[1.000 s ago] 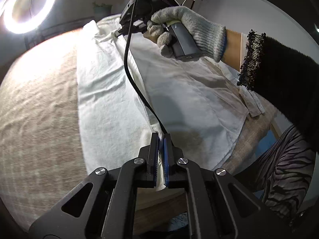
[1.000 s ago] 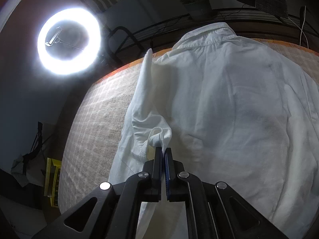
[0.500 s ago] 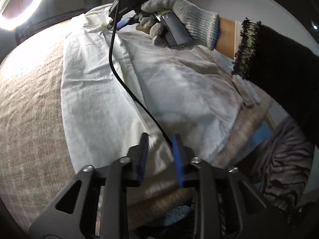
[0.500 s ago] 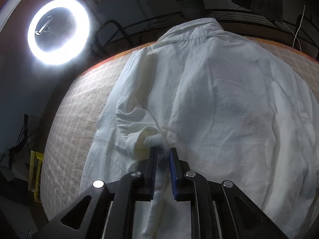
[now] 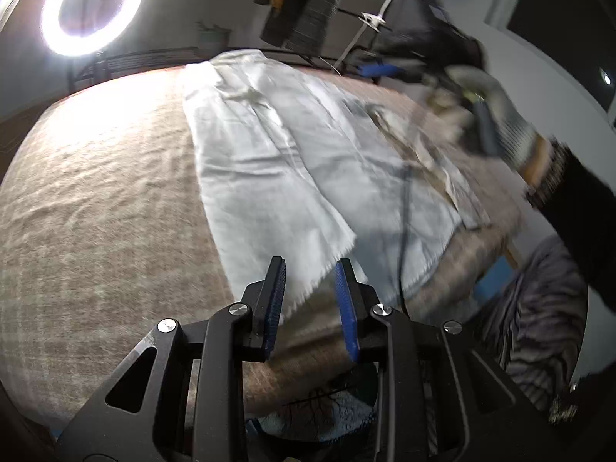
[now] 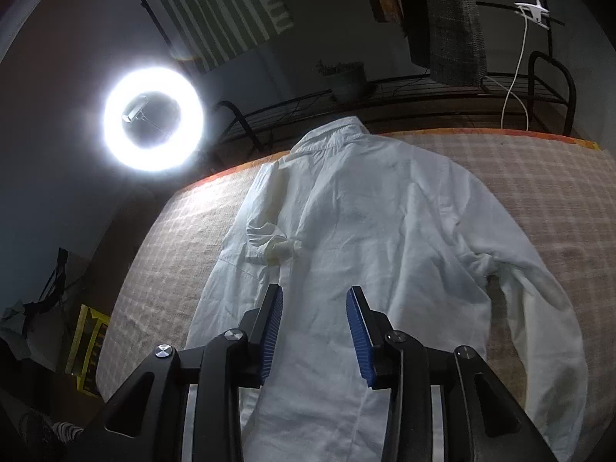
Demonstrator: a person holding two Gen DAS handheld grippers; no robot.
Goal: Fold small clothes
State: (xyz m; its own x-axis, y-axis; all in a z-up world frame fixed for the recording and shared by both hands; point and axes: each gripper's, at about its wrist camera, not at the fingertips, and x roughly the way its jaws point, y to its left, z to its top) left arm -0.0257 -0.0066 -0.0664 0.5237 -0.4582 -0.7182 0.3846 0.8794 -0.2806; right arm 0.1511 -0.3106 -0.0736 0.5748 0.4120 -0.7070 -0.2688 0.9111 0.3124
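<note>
A white long-sleeved shirt (image 6: pixel 385 238) lies back-up on a beige checked cloth (image 6: pixel 558 192), collar at the far edge. Its left side and sleeve are folded in over the back, with a small bunch of cloth (image 6: pixel 277 248). The right sleeve (image 6: pixel 539 292) lies spread out. My right gripper (image 6: pixel 313 300) is open and empty above the shirt's lower back. In the left wrist view the shirt (image 5: pixel 269 161) shows from the side with its folded hem corner (image 5: pixel 331 258). My left gripper (image 5: pixel 310 273) is open and empty just above that hem corner.
A bright ring light (image 6: pixel 153 118) stands behind the table on the left. A metal rack (image 6: pixel 423 92) with a plant pot (image 6: pixel 346 77) runs behind the far edge. The gloved hand with the right gripper's handle (image 5: pixel 489 115) and its cable (image 5: pixel 404 200) are blurred at right.
Both grippers let go of the shirt and opened. The right one rose and pulled back from the folded sleeve. The left one drew back from the hem.
</note>
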